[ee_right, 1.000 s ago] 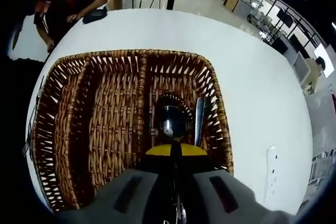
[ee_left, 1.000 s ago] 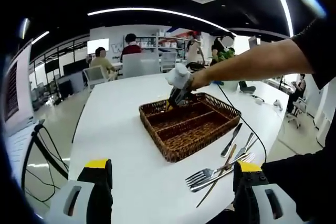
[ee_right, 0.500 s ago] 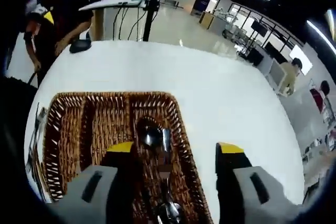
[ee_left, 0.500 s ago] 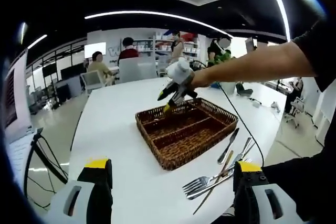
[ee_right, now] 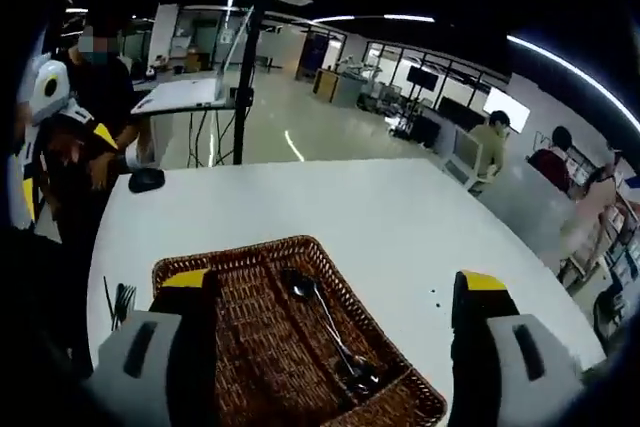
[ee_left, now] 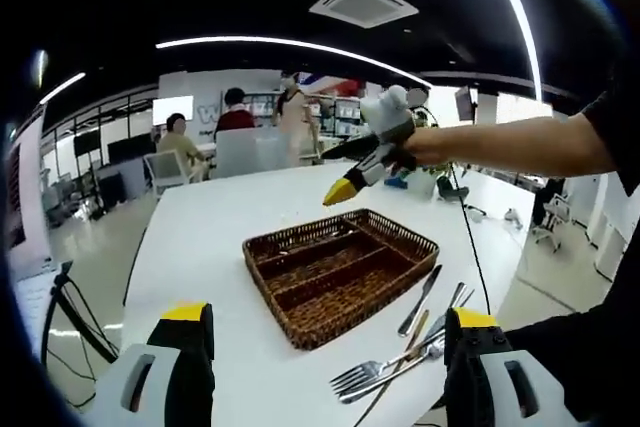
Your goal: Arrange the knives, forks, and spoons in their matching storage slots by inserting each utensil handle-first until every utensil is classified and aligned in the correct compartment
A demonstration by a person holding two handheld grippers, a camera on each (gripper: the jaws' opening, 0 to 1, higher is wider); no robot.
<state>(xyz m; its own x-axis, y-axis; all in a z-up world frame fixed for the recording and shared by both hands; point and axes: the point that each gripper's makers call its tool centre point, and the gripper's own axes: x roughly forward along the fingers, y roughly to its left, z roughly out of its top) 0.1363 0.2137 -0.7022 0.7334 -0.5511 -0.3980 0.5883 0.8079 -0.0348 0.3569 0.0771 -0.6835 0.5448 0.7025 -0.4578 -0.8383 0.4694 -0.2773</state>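
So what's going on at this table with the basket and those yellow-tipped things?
A person is sorting cutlery into a wicker tray using handheld tongs. The right tongs hover open and empty above the tray, where spoons already lie in one compartment. The left tongs are open too, held low near the table's edge. Forks and knives are waiting on the white table beside the tray.

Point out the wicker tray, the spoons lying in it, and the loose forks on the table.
wicker tray (ee_left: 300,322), left gripper view, near rim.
spoons (ee_right: 302,287), right gripper view, a bowl.
forks (ee_left: 350,379), left gripper view, tines.
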